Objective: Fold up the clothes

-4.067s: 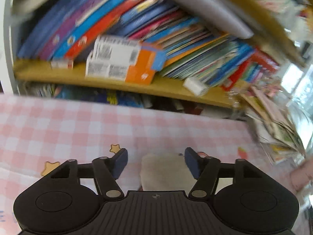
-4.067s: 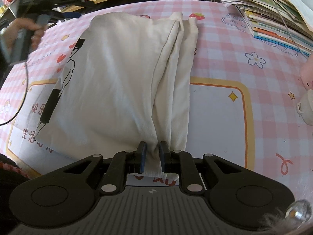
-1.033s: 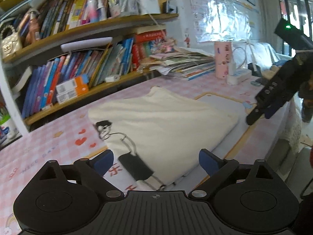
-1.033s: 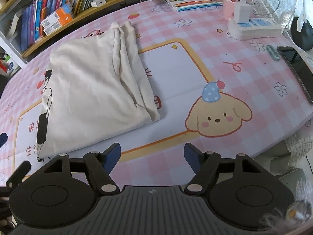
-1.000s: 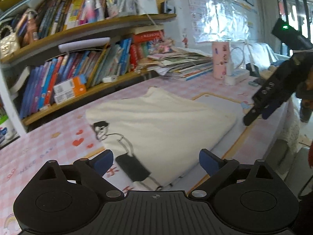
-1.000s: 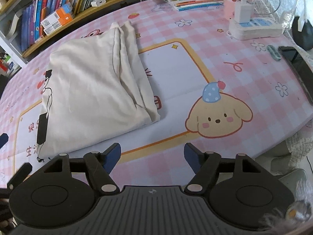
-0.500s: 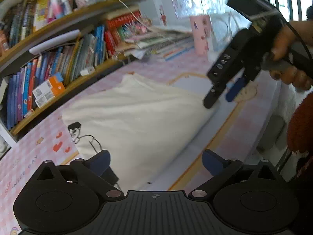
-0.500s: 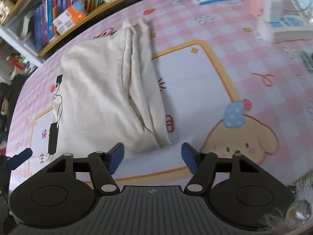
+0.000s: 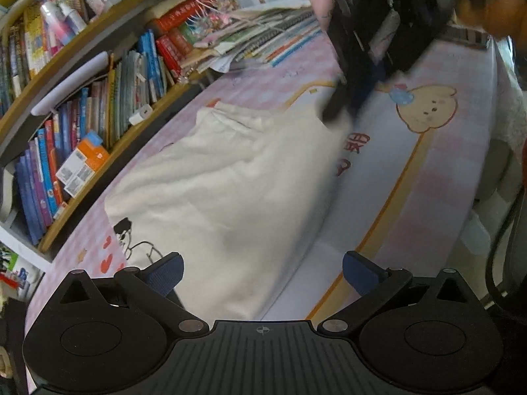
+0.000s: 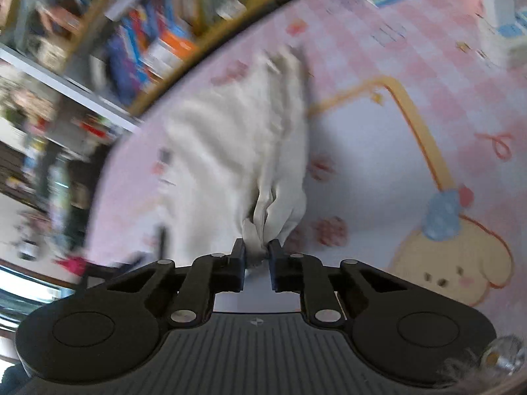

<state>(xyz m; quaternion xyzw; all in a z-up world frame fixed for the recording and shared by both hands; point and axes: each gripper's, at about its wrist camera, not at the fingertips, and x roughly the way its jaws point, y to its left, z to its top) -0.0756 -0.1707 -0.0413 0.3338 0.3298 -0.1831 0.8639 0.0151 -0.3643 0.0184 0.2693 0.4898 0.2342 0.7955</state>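
A cream folded garment (image 9: 230, 194) with a black cartoon print lies on the pink checked tablecloth (image 9: 461, 171). My left gripper (image 9: 262, 275) stands open above the garment's near end, nothing between its blue pads. In the right wrist view the right gripper (image 10: 257, 253) is closing on a bunched corner of the garment (image 10: 250, 164), and the cloth is pinched between its pads. In the left wrist view the right gripper (image 9: 342, 108) is a dark blur touching the garment's far right corner, with a person's hand (image 9: 494, 3) behind it.
Curved shelves of books (image 9: 98, 98) run along the table's far side. A stack of magazines (image 9: 263, 42) lies at the back. A yellow puppy print (image 9: 428, 108) marks the mat to the right. The table edge (image 9: 500, 131) drops off at the right.
The right gripper has come down to the garment's near corner and its jaws have gone from wide apart to pinching the cloth. The left gripper has swung lower and closer over the garment's other end.
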